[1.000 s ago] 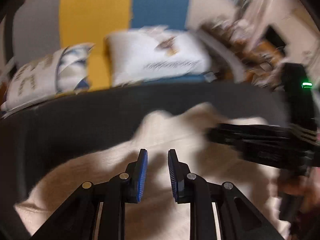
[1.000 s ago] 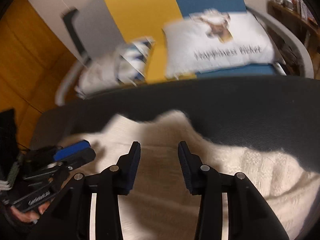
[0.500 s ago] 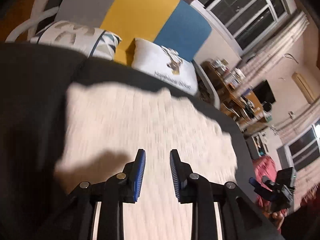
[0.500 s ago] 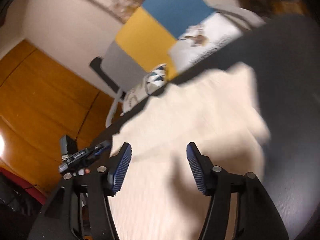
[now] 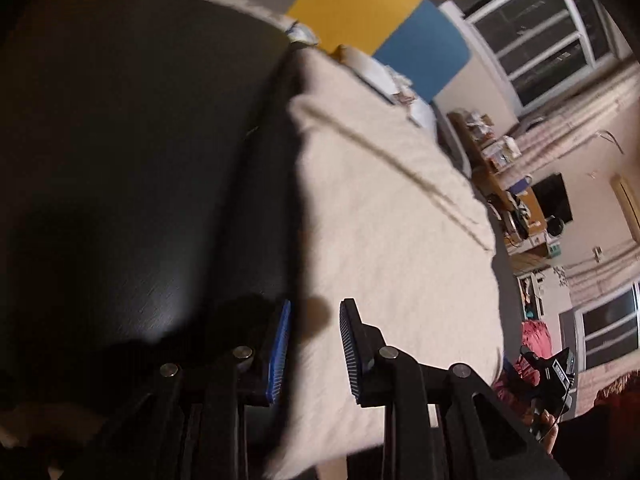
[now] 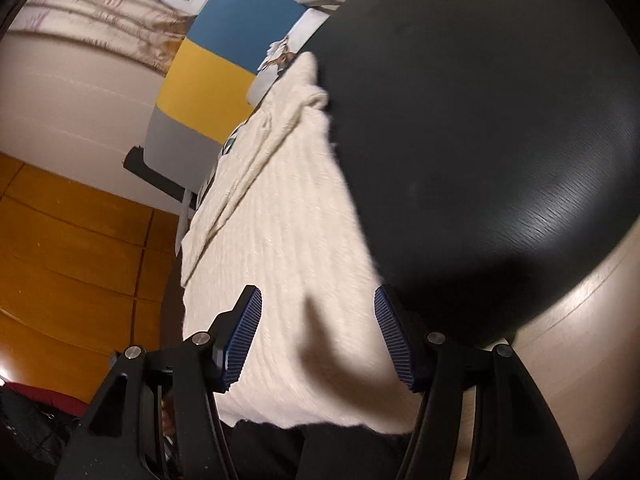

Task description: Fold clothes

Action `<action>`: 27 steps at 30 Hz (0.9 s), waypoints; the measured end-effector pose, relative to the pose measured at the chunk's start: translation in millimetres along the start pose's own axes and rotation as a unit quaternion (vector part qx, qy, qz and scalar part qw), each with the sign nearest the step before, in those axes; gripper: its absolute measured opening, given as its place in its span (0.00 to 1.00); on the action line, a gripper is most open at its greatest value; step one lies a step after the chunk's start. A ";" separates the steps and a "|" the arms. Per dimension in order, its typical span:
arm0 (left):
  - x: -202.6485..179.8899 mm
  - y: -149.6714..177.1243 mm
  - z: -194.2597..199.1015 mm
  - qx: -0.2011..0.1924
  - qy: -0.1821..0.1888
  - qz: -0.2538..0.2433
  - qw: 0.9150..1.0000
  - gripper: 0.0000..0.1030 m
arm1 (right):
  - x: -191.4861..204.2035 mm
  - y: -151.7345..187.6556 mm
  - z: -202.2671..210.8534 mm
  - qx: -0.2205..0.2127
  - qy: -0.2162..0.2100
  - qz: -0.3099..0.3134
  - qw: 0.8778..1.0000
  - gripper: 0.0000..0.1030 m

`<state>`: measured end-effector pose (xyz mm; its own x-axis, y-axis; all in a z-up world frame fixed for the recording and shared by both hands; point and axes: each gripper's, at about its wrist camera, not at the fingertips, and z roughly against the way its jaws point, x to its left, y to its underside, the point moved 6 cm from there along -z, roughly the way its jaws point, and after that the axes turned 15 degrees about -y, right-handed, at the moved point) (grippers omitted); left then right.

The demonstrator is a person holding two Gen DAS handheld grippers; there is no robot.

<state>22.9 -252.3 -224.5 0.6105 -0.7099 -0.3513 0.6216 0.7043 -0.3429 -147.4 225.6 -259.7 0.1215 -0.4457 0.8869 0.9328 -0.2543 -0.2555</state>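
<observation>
A cream knitted sweater (image 5: pixel 392 240) lies spread on a round black table (image 5: pixel 120 160). My left gripper (image 5: pixel 314 346) hovers open over the sweater's left edge near its front corner, one blue pad over the table and the other over the knit, with nothing clamped. In the right wrist view the same sweater (image 6: pixel 288 240) runs away from me along the black table (image 6: pixel 480 140). My right gripper (image 6: pixel 318 338) stands open and wide above the sweater's near end, the knit below its pads. The right gripper (image 5: pixel 554 366) also shows small at the lower right of the left wrist view.
Beyond the table stands a sofa with a grey, yellow and blue back (image 6: pixel 208 80) and white cushions (image 5: pixel 376 72). Windows (image 5: pixel 532 36), curtains and a cluttered shelf (image 5: pixel 508 184) fill the right. Orange wood panelling (image 6: pixel 72 248) is at the left, pale floor (image 6: pixel 580 340) past the table's rim.
Both grippers swept apart from the sweater's middle to its opposite sides and rolled. Their jaws stand wider than a second ago. The bunched sweater now lies flat.
</observation>
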 end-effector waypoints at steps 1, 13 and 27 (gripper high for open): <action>4.7 6.0 1.5 0.000 0.004 0.006 1.000 0.24 | -4.6 0.9 3.1 -0.002 0.000 -0.006 1.000 0.61; 5.5 28.1 -1.0 0.029 0.072 0.020 0.997 0.29 | -13.0 5.3 13.7 0.002 -0.083 -0.027 0.996 0.61; -9.4 52.5 -6.4 0.069 0.148 -0.017 0.986 0.31 | -1.8 18.8 -17.8 0.070 -0.143 -0.033 0.987 0.68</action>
<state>46.6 -208.7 -244.8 0.4306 -0.6844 -0.5884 0.7124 0.6580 -0.2440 -136.1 206.3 -272.9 0.1318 -0.1674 0.9770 0.9769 -0.1452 -0.1567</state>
